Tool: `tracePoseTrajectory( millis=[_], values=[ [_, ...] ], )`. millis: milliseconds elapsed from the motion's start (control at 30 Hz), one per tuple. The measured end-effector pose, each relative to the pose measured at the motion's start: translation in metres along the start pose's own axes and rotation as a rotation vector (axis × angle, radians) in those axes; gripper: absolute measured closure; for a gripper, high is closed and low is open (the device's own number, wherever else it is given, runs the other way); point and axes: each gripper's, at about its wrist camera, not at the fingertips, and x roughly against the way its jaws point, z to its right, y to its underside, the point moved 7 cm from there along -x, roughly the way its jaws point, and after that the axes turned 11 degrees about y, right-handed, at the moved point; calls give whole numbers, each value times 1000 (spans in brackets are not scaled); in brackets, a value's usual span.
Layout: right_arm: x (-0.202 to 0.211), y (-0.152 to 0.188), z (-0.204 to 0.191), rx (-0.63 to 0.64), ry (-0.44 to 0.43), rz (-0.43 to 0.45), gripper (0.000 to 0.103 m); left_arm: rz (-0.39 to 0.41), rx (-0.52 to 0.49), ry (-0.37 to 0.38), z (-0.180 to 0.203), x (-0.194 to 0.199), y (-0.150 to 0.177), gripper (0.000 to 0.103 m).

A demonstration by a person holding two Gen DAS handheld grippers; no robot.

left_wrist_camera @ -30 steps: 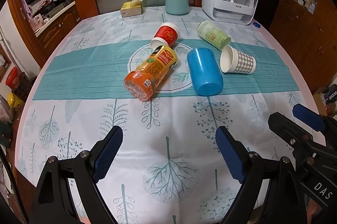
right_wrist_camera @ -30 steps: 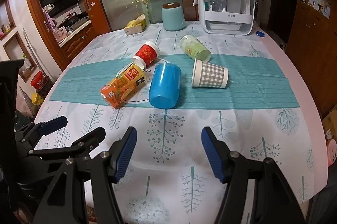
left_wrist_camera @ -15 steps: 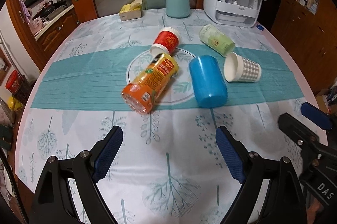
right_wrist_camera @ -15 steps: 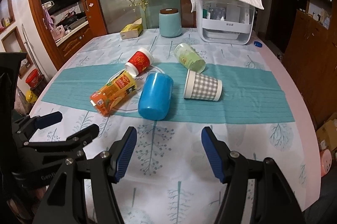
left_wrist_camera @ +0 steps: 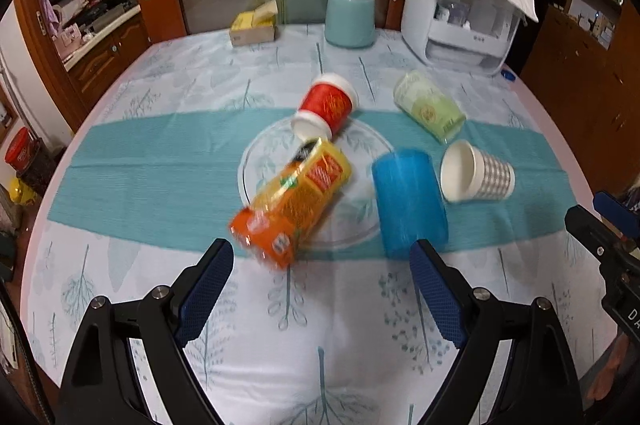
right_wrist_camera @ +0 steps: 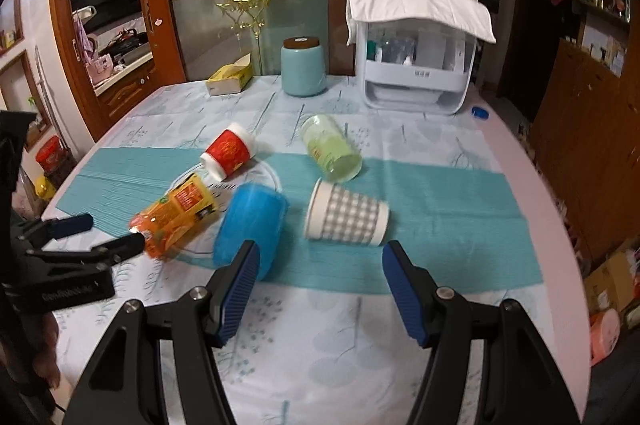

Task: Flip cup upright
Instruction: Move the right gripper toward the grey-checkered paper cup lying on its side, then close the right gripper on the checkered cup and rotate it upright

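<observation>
Several cups lie on their sides on the table's teal runner: an orange juice-print cup (left_wrist_camera: 294,203) (right_wrist_camera: 176,215), a blue plastic cup (left_wrist_camera: 408,203) (right_wrist_camera: 252,225), a grey checked paper cup (left_wrist_camera: 476,173) (right_wrist_camera: 346,213), a red paper cup (left_wrist_camera: 328,105) (right_wrist_camera: 228,151) and a green translucent cup (left_wrist_camera: 430,109) (right_wrist_camera: 332,149). My left gripper (left_wrist_camera: 320,289) is open and empty, just short of the orange and blue cups. My right gripper (right_wrist_camera: 318,285) is open and empty, just short of the blue and checked cups.
At the table's far edge stand a light blue canister (left_wrist_camera: 350,19) (right_wrist_camera: 302,67), a white cloth-covered organiser box (left_wrist_camera: 464,25) (right_wrist_camera: 416,73) and a yellow tissue box (left_wrist_camera: 254,25) (right_wrist_camera: 230,79). Wooden cabinets stand to the left and right of the table.
Both grippers have moved forward toward the fallen cups, which now sit closer to the fingertips. Both stay open. No cup has moved.
</observation>
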Motion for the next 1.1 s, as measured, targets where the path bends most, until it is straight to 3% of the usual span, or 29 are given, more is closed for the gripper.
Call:
tracePoseTrajectory(
  millis=[233,800,933,1100],
  values=[
    [-19,-17,0,97,-6,10,39,45,-25,-14,-5,-5,-17,14],
    [-111,-2,-9,341,-24,-121,39,-37,-44,-41,-5,-52,-18,14],
    [-124,2,-14,413,-26,-121,39,-50,-45,-28,0,-62,-21,14],
    [-145,4,-23,502,23,-111,39,-115,44,60,1,-84,-19,14]
  ],
)
